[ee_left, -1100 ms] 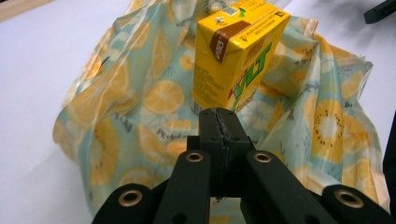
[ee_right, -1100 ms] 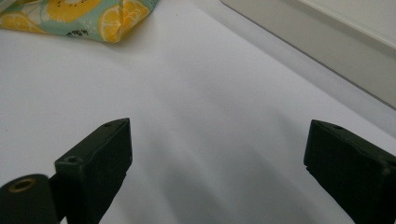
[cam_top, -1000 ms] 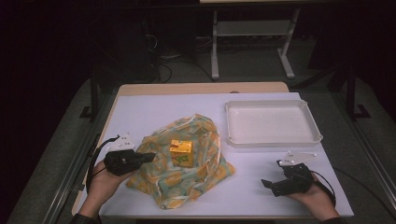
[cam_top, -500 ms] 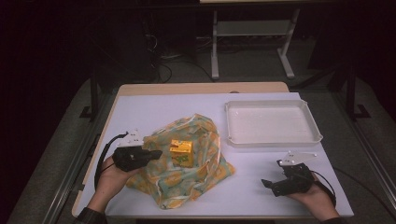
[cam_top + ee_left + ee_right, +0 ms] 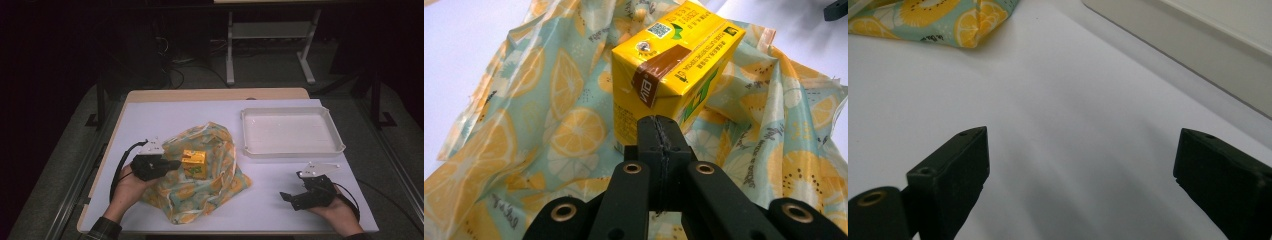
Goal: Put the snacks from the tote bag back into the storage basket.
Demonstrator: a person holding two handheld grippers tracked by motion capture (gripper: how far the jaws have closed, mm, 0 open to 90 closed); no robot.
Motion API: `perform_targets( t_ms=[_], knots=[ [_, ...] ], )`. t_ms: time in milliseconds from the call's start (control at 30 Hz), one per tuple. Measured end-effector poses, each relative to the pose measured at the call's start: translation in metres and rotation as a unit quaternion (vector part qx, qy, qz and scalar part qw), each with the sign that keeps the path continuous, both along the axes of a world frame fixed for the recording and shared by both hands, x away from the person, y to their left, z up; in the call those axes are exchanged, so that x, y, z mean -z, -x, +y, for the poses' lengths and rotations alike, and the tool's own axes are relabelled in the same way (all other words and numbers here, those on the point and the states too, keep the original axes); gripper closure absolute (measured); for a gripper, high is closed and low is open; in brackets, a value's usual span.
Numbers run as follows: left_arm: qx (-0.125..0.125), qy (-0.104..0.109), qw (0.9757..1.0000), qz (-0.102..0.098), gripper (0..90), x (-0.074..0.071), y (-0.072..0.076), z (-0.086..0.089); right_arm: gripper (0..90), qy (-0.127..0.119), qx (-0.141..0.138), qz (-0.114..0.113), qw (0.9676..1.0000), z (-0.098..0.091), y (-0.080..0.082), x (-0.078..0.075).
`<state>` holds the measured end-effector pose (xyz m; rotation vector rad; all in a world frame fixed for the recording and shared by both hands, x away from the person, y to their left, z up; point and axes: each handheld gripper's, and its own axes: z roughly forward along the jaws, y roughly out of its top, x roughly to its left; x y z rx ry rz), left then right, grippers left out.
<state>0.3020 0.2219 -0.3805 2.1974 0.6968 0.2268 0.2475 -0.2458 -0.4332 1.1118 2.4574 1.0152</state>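
Carton (image 5: 194,163), yellow, stands upright on the lemon-print cloth (image 5: 200,190) spread over the middle of the desk (image 5: 165,117), its long axis vertical. The left claw (image 5: 176,163) points at it from its left side, jaws pressed together and pinching nothing, tips just short of its lower face. The right claw (image 5: 286,196) lies well apart on bare desk, jaws spread, near the empty white tray (image 5: 292,150). The left gripper view reads the brown tape strip and print on the carton (image 5: 674,65); the high view shows the tray's place instead.
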Motion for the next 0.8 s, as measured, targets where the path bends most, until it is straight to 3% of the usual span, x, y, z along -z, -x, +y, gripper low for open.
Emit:
perform_targets(
  t_ms=[800],
  knots=[
    [0.013, -0.012, 0.9998, 0.003, 89.7, 0.0005, 0.0029, -0.0062, 7.4, 0.000, 0.000, 0.001, 1.0000, -0.0003, 0.0001, -0.0004]
  ],
)
